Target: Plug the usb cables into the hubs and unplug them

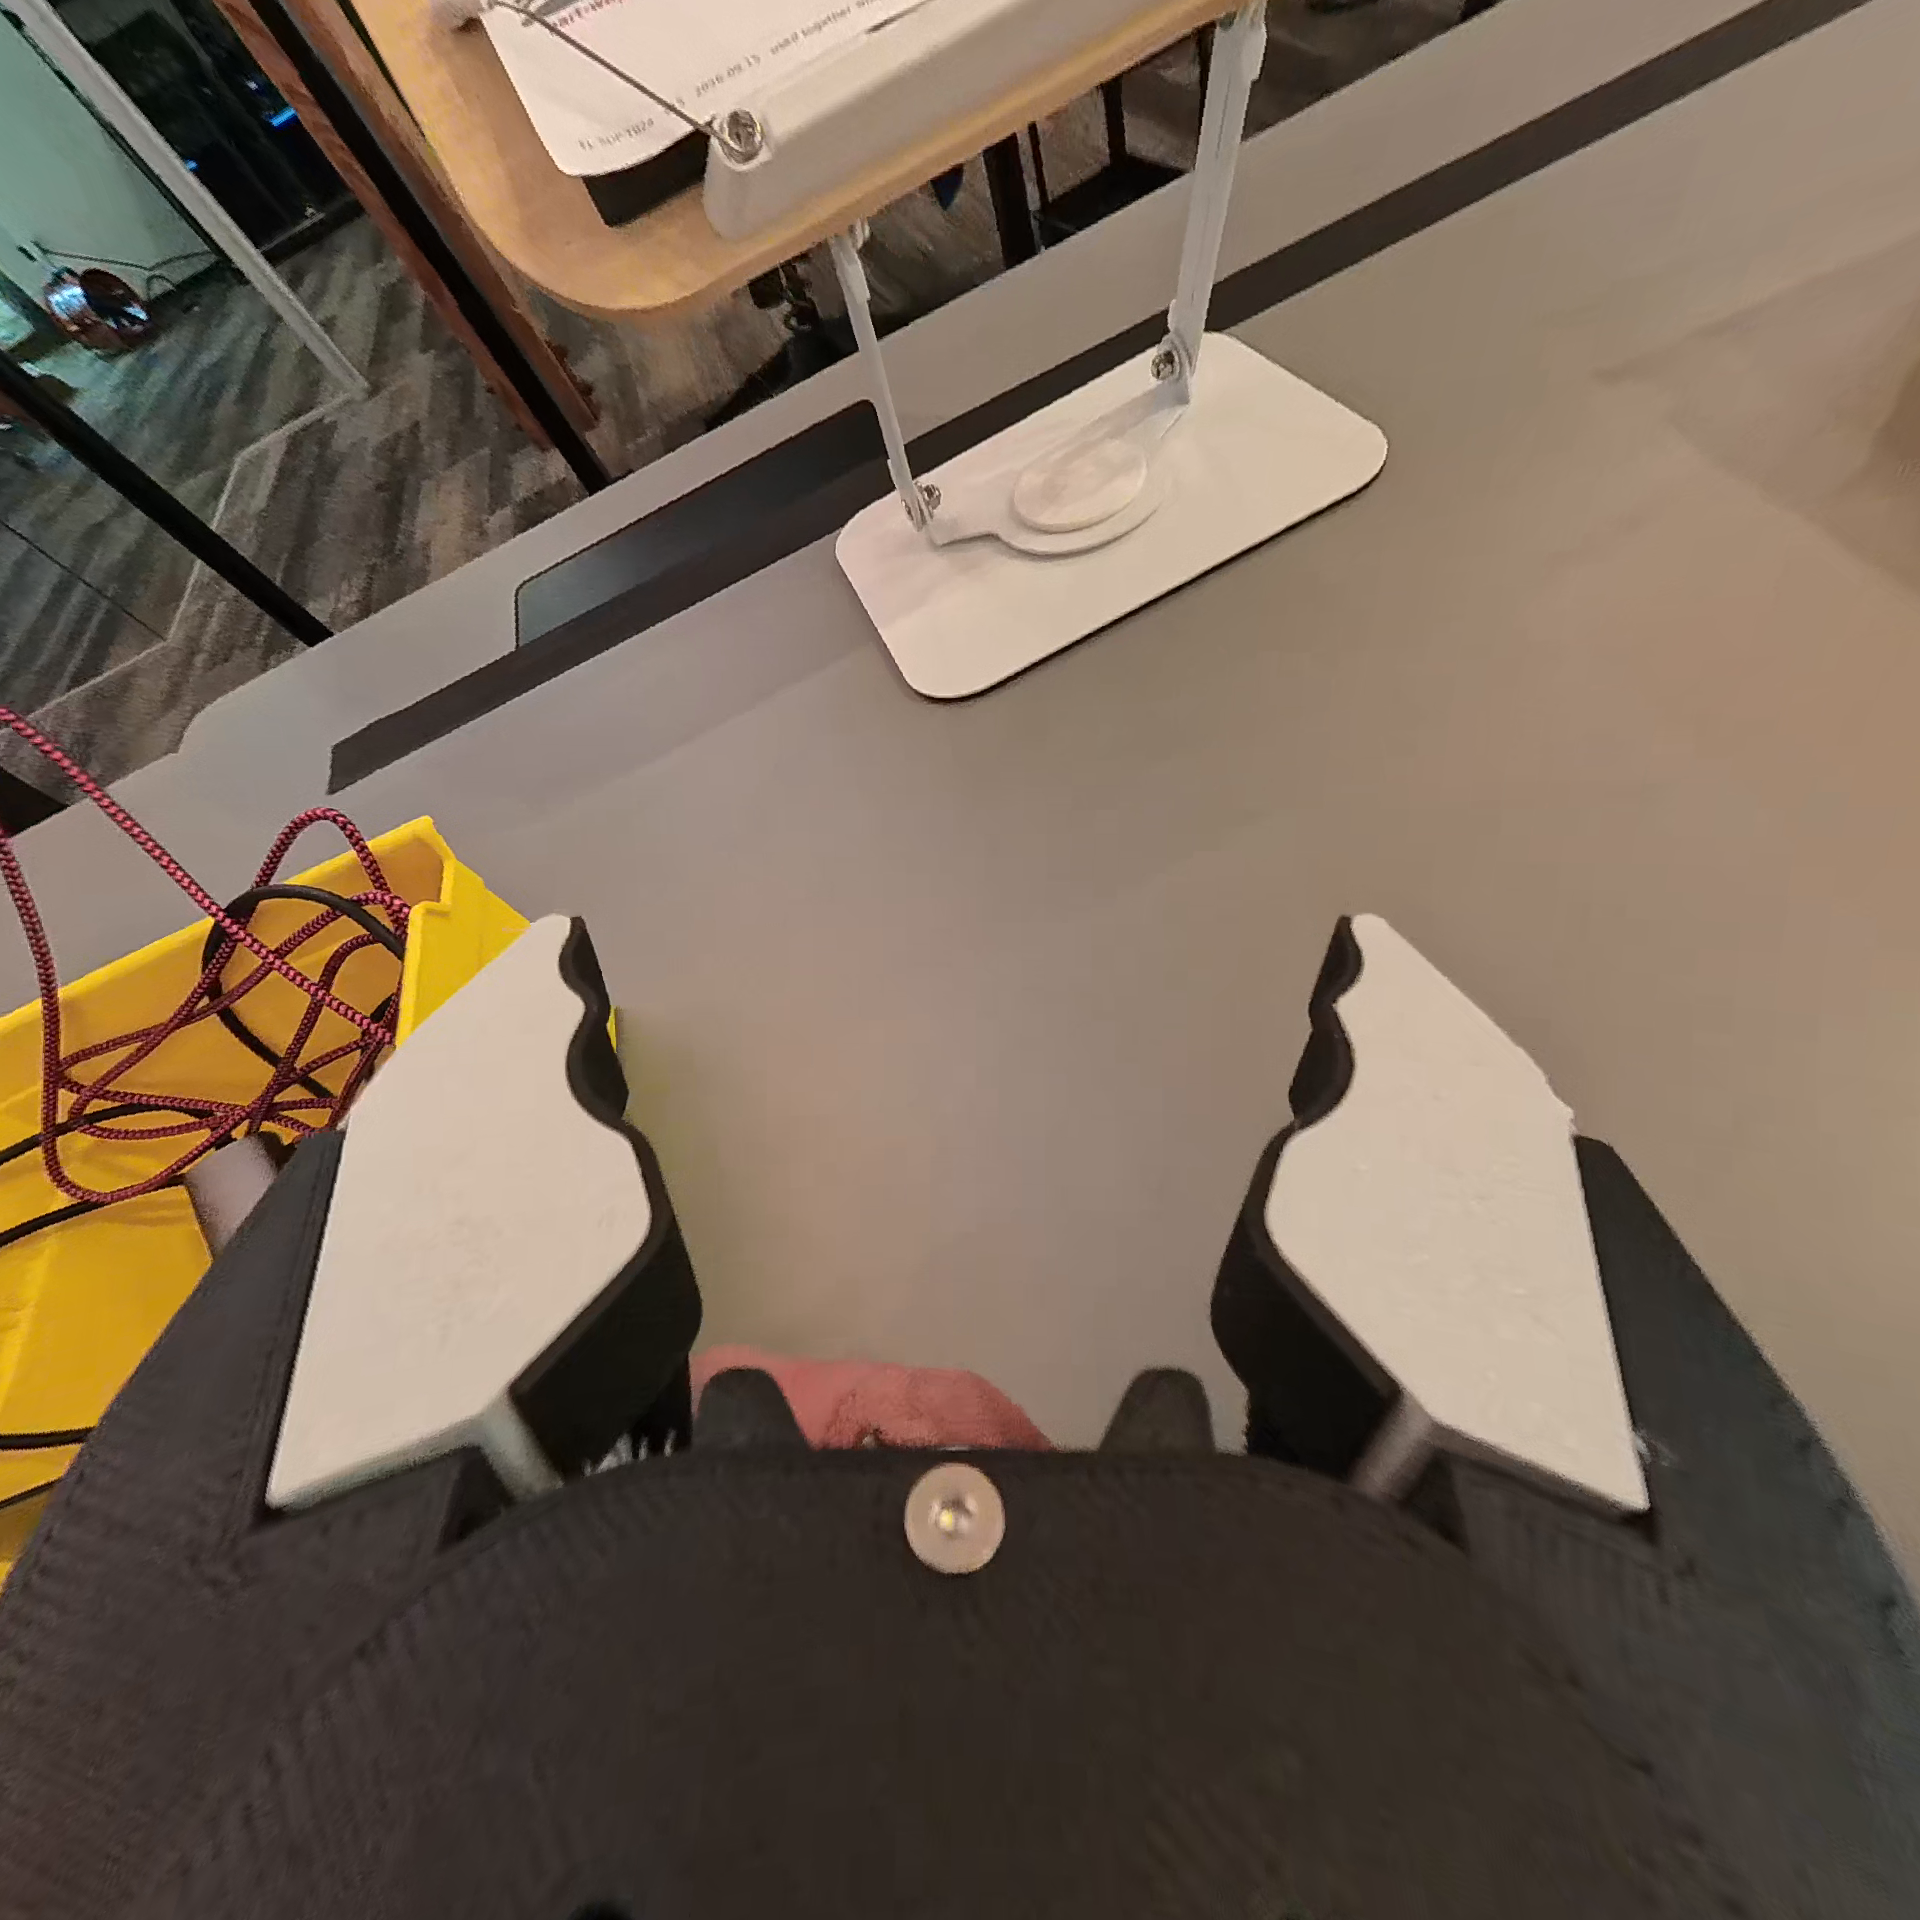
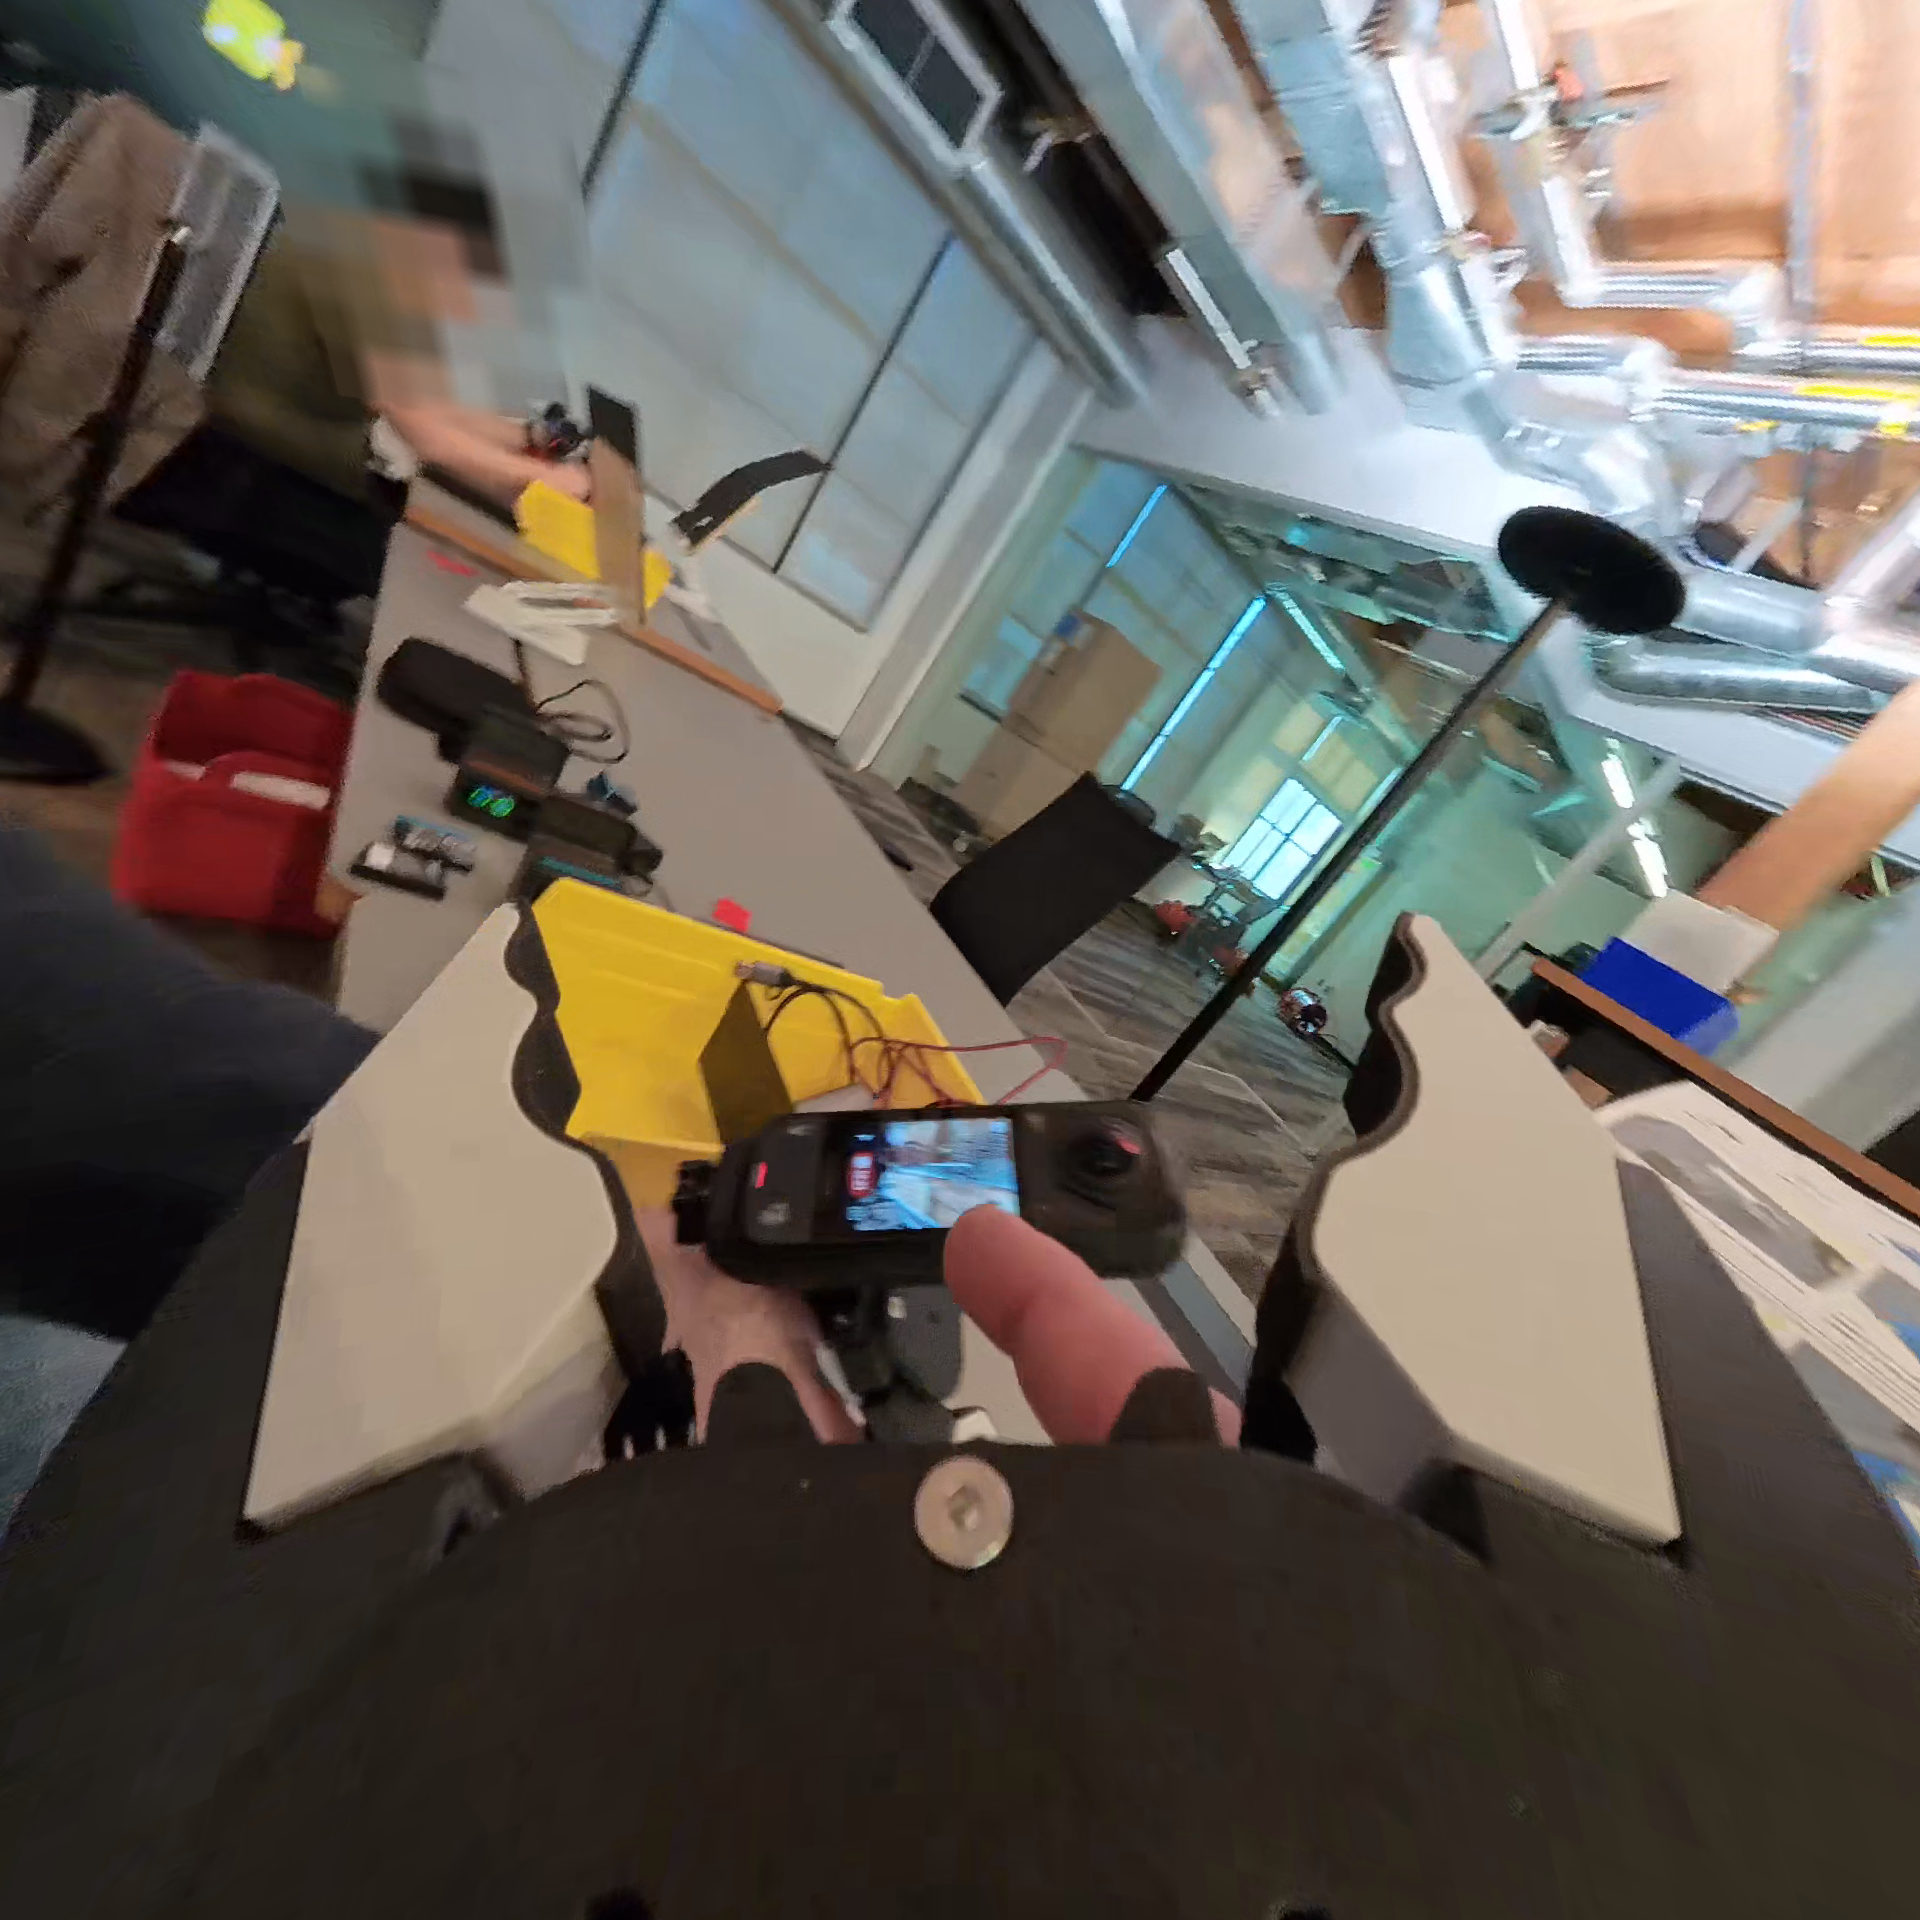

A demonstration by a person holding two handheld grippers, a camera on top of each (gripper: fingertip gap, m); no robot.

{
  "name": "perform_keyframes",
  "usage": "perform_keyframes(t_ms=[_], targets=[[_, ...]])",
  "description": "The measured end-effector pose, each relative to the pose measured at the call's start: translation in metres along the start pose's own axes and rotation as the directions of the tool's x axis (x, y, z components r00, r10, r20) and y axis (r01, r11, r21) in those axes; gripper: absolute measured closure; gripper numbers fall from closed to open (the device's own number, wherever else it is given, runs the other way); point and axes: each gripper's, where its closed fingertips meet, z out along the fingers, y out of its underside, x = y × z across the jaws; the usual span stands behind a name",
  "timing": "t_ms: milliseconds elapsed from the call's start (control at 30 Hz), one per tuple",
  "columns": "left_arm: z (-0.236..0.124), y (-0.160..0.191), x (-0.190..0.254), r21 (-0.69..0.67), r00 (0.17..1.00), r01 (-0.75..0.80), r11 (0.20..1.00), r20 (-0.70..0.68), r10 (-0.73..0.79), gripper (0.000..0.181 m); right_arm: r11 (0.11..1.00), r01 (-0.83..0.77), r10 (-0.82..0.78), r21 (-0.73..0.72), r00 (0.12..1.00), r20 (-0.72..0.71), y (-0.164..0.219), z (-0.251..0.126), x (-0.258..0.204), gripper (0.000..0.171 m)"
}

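Note:
My left gripper [image 1: 961,997] is open and empty above the grey table [image 1: 1039,935]. A yellow bin [image 1: 125,1122] lies at its left and holds tangled red-and-black braided USB cables [image 1: 208,1039], a black cable and a grey plug end [image 1: 234,1195]. My right gripper [image 2: 961,997] is open and empty, tilted toward the room. Between its fingers a person's hand [image 2: 1039,1320] touches the screen of a small black camera [image 2: 935,1184]. The yellow bin [image 2: 665,1018] with red cables [image 2: 914,1060] lies beyond. No hub shows clearly.
A white stand [image 1: 1122,530] with two thin arms holds a white board above the table's far side, near a wooden table. In the right wrist view, chargers and black devices [image 2: 499,769], a red bag [image 2: 229,790], a black chair [image 2: 1049,883] and a seated person are visible. Some 25 cm of space lies between my two pairs of fingers.

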Motion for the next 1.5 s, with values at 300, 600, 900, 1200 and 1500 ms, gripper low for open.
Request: perform_keyframes(t_ms=[300, 600, 900, 1200, 1500], targets=[[0.0, 0.002, 0.005, -0.01, 0.999, -0.032, 0.999, 0.001, 0.032, 0.055, 0.986, 0.114, -0.097, -0.118, 0.985, 0.143, 0.03, 0.02, -0.058, 0.013], [0.003, 0.005, 0.006, -0.021, 0.999, -0.033, 0.999, -0.003, 0.032, 0.055, 0.971, 0.155, -0.127, -0.18, 0.979, 0.159, 0.036, 0.021, -0.061, 0.013], [0.002, 0.001, 0.0, -0.005, 1.0, 0.001, 1.0, -0.012, -0.001, 0.055, 0.987, 0.06, -0.06, -0.149, 0.998, 0.005, 0.027, 0.004, 0.003, 0.016], [-0.048, -0.071, -0.059, 0.347, 0.989, 0.136, 0.928, 0.014, -0.15, 0.076, 0.959, -0.174, 0.095, -0.223, 0.941, -0.325, 0.105, -0.045, 0.114, 0.033], [-0.226, -0.18, 0.033, 0.872, 0.954, -0.138, 0.47, -0.01, 0.299, 0.083, 0.672, -0.344, 0.046, -0.656, 0.903, -0.427, 0.251, -0.071, 0.107, 0.029]])
